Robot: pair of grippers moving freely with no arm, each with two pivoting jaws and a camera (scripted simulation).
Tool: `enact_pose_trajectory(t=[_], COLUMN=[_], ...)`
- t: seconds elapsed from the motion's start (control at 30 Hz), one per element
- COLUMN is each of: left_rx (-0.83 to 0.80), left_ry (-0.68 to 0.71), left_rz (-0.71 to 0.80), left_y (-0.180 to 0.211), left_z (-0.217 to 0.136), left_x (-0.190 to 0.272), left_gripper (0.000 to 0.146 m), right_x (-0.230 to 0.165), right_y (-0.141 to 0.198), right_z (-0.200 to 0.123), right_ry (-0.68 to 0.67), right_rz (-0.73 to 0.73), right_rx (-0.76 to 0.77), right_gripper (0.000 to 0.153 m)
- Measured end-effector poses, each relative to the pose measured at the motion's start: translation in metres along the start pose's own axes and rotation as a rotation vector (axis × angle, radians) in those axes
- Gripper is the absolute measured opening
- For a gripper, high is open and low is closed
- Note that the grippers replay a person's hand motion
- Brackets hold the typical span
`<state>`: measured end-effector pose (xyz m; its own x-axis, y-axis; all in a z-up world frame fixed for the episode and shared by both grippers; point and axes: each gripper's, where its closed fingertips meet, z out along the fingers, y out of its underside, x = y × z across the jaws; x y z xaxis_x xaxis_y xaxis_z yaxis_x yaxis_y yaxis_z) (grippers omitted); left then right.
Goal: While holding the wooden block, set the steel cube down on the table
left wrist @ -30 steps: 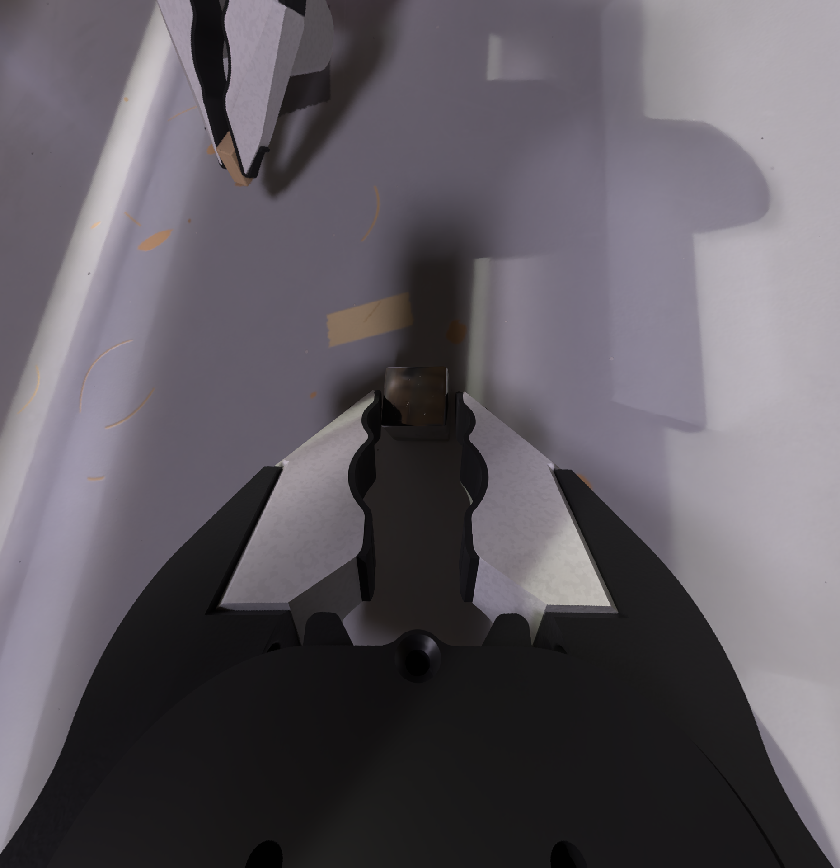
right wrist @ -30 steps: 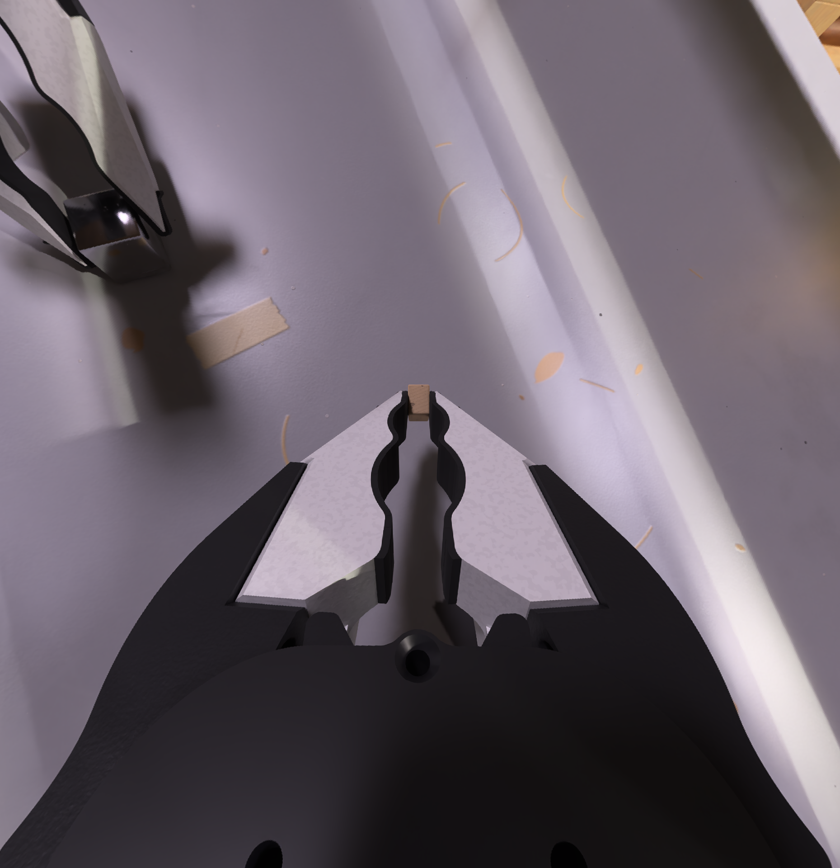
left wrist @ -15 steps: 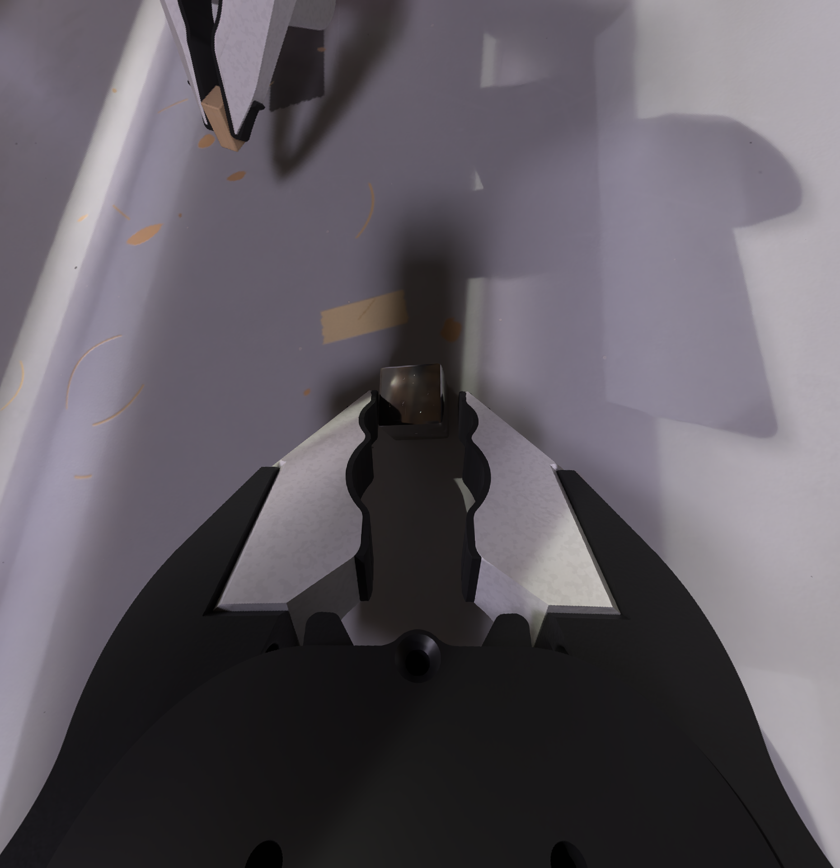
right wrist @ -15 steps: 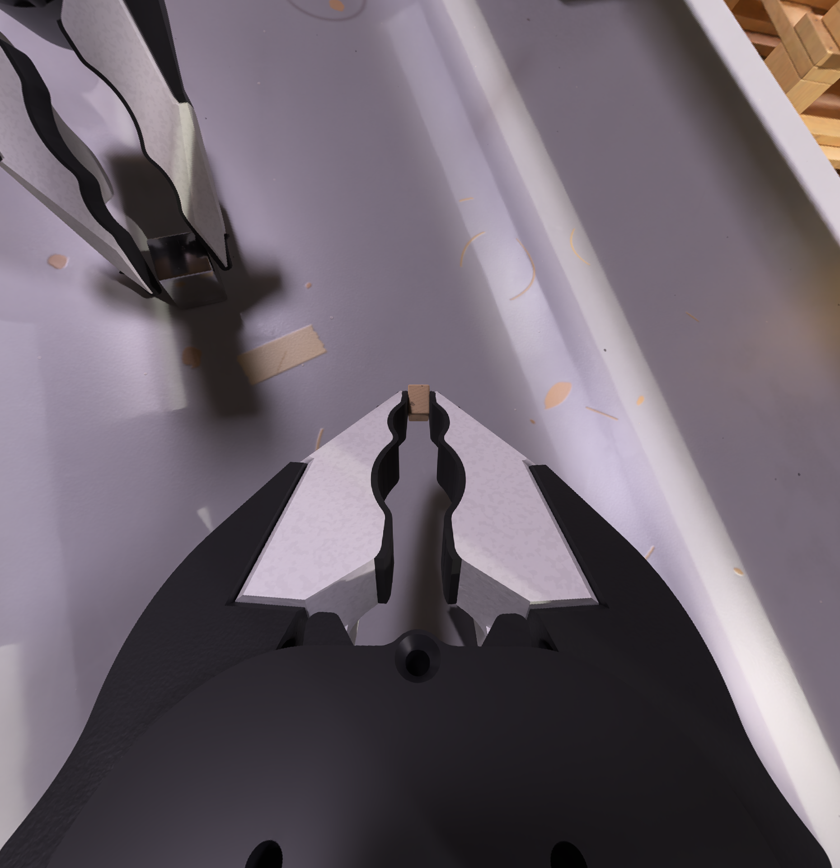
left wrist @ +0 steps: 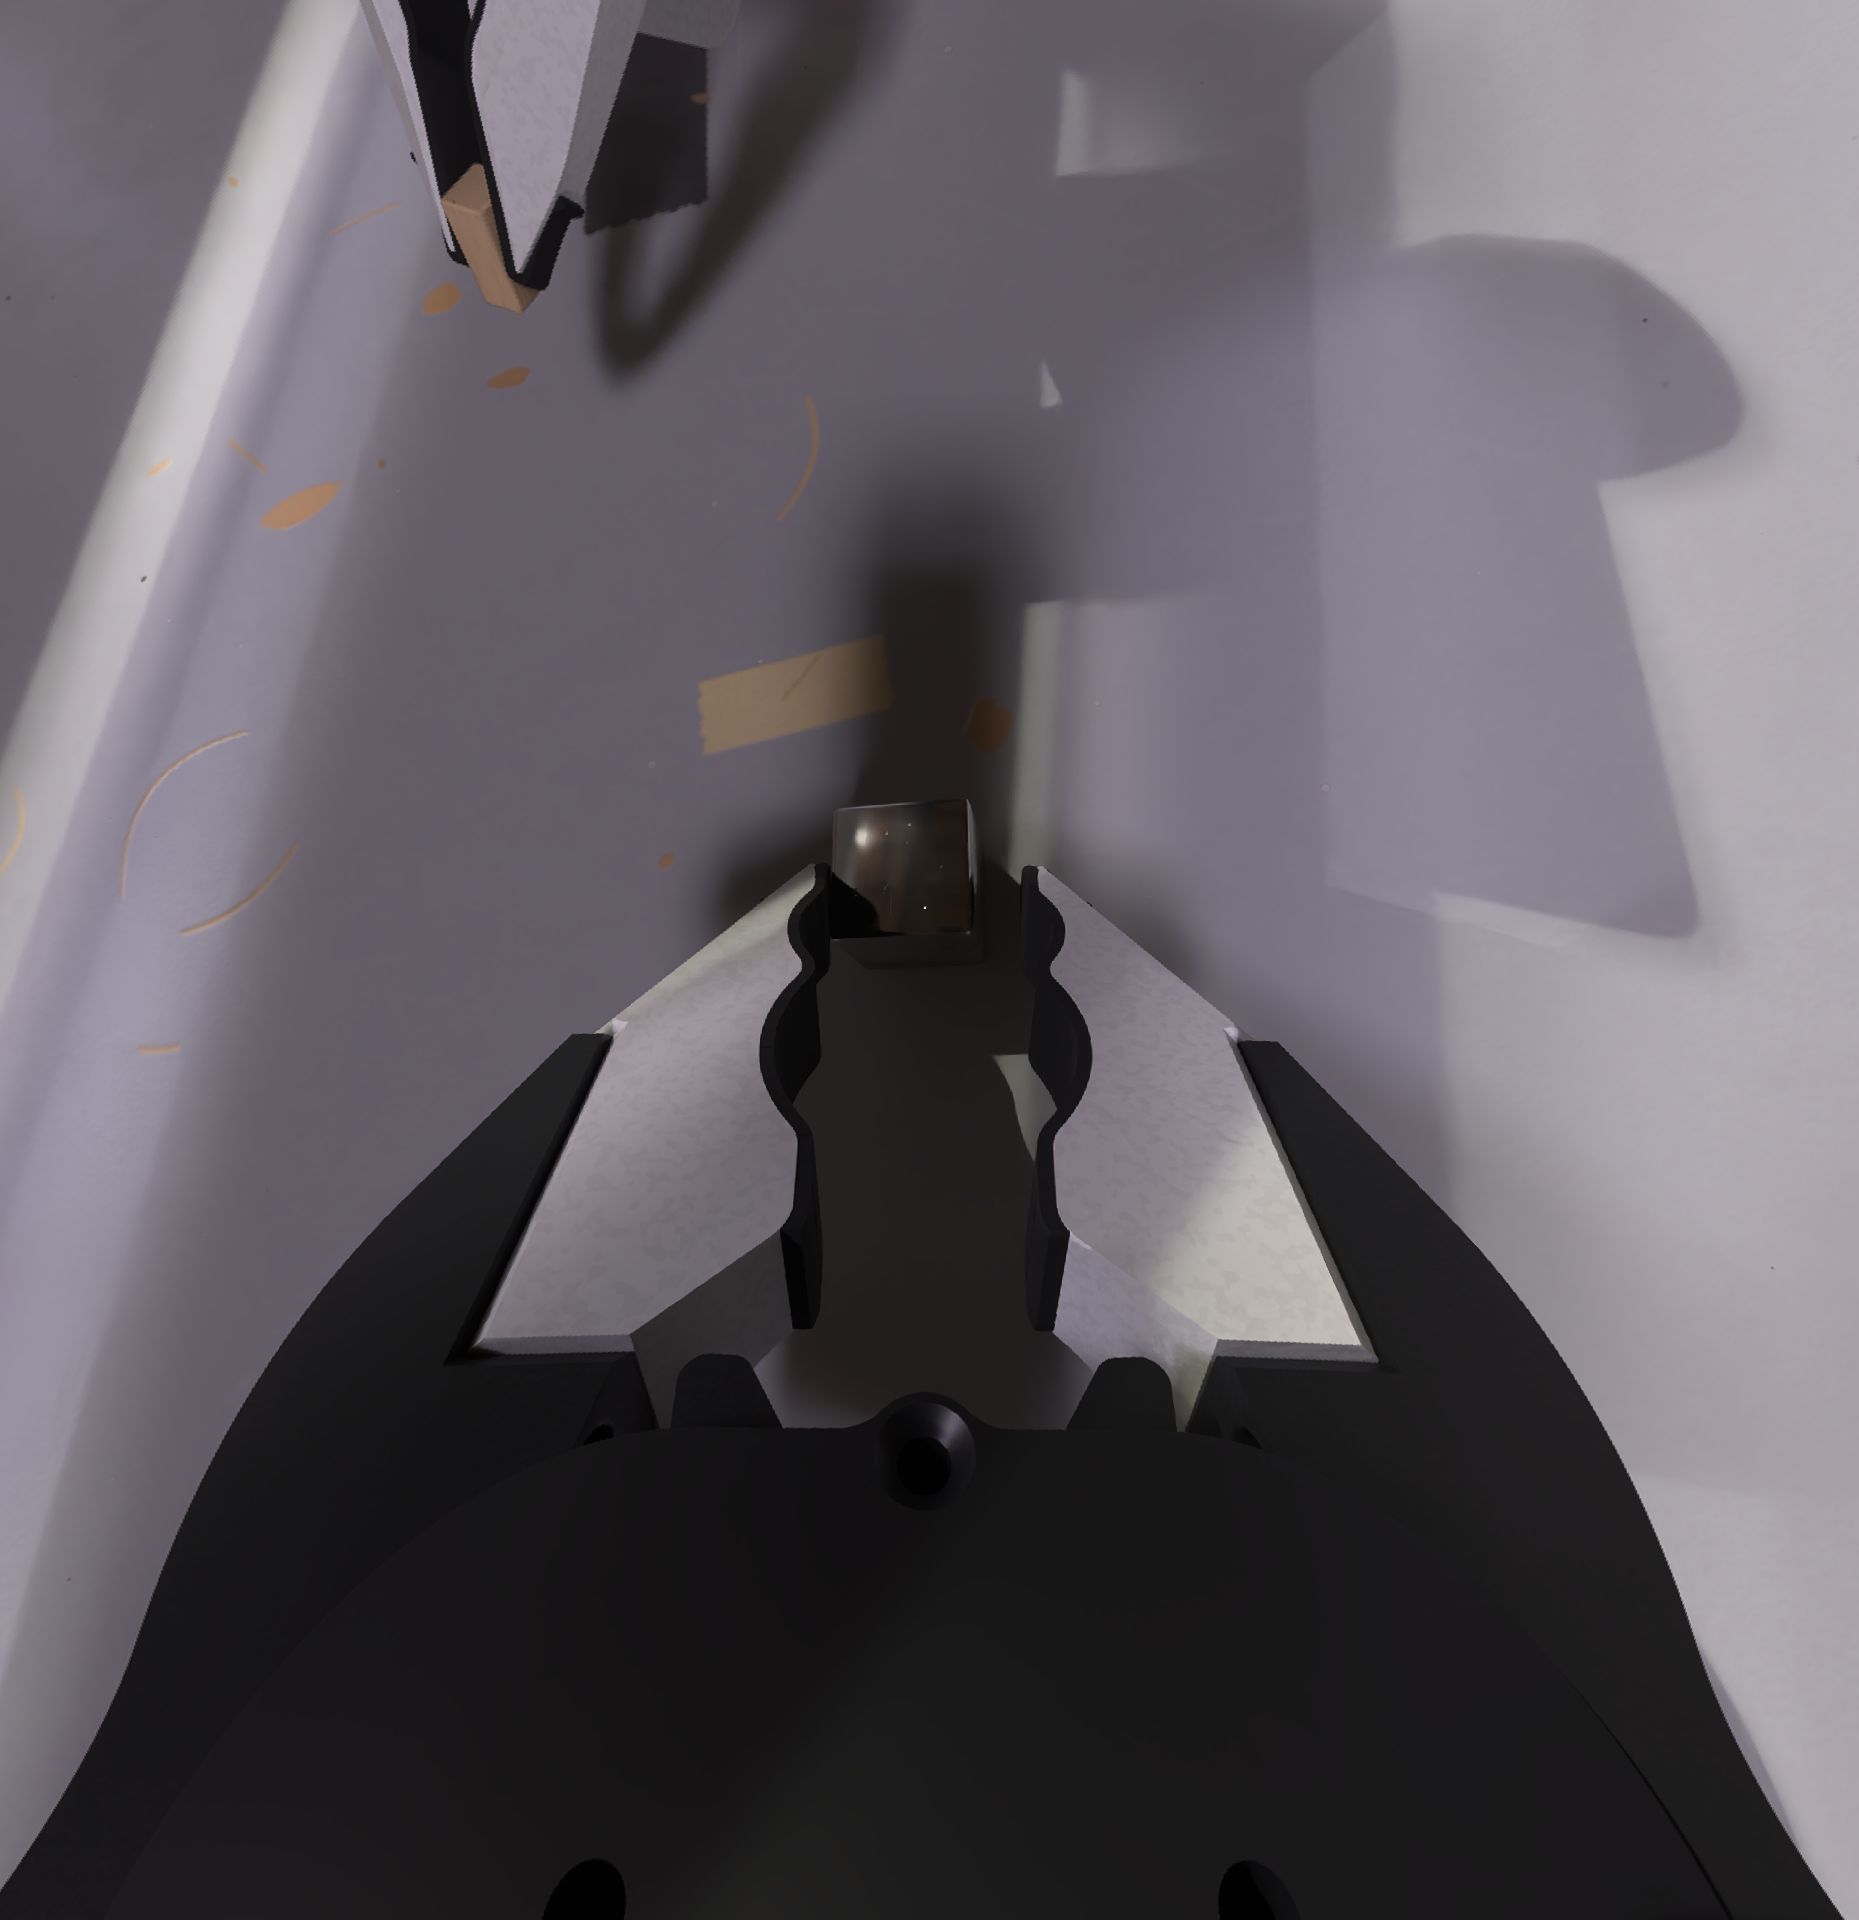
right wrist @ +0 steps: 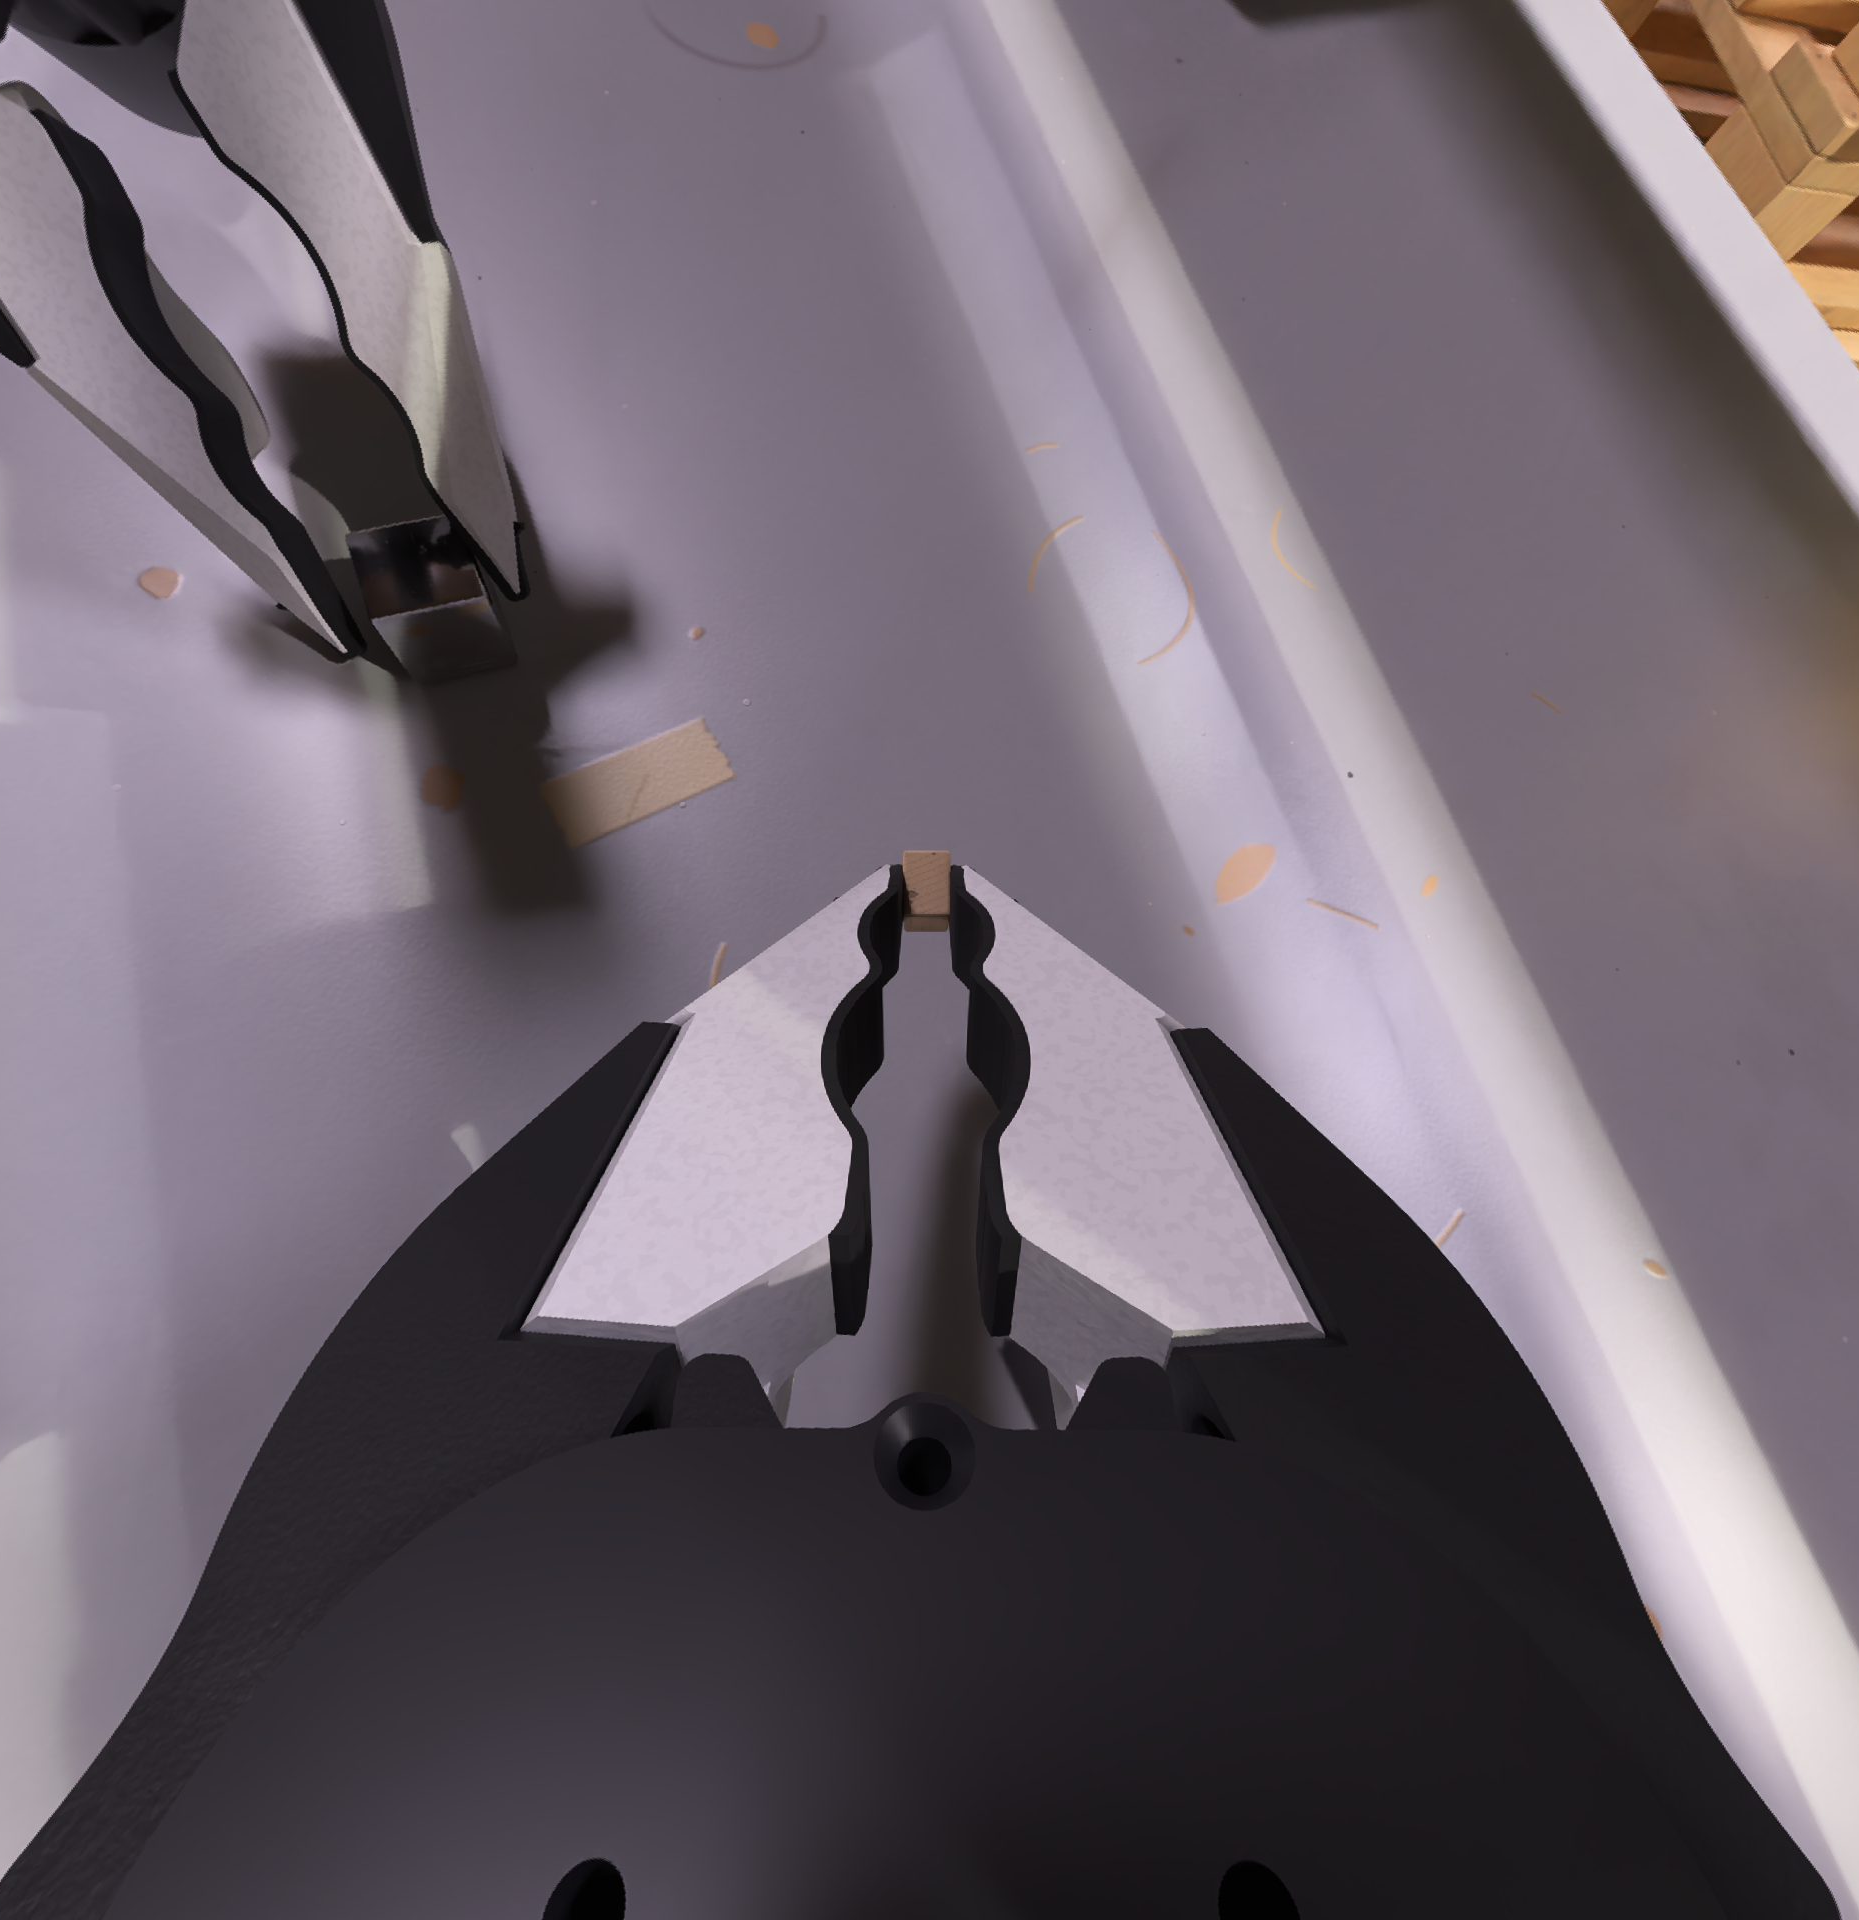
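Note:
The steel cube (left wrist: 904, 873) is dark and shiny and sits between my left gripper's (left wrist: 925, 894) fingertips. It is a little turned and lies against the left finger, with a gap to the right finger. The jaws stand slightly apart. In the right wrist view the cube (right wrist: 416, 571) is low on the white table (right wrist: 800, 416) between the left gripper's (right wrist: 428, 618) tips, its shadow right beside it. My right gripper (right wrist: 926, 883) is shut on the small wooden block (right wrist: 926, 896) and holds it above the table. The block (left wrist: 489, 249) also shows in the left wrist view, top left.
A tan flat strip (right wrist: 639, 779) lies on the table between the grippers, also seen in the left wrist view (left wrist: 795, 694). Wood shavings (right wrist: 1242, 873) are scattered about. A raised white ridge (right wrist: 1320, 727) runs diagonally on the right. Wooden slats (right wrist: 1787, 135) lie beyond the table's far right edge.
My left gripper's jaws have opened slightly; the cube has turned a little and a gap shows at the right finger. The right gripper, still holding the block, has drawn back from the left one.

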<state>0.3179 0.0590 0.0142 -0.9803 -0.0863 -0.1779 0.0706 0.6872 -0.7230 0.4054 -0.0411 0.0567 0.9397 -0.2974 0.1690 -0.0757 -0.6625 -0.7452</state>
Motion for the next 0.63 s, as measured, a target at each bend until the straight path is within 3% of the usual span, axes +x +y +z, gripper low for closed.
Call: enact_pose_trajectory(t=[0.63], left_rx=[0.0], left_ry=[-0.004], left_rz=[-0.005], left_y=[-0.001], left_z=[0.0022], left_x=[0.0009], left_gripper=[0.037], right_x=[-0.0049], right_y=[-0.0014], right_z=[-0.0069], right_ry=[-0.009], right_rz=[-0.025], right_rx=[-0.002], right_gripper=[0.008])
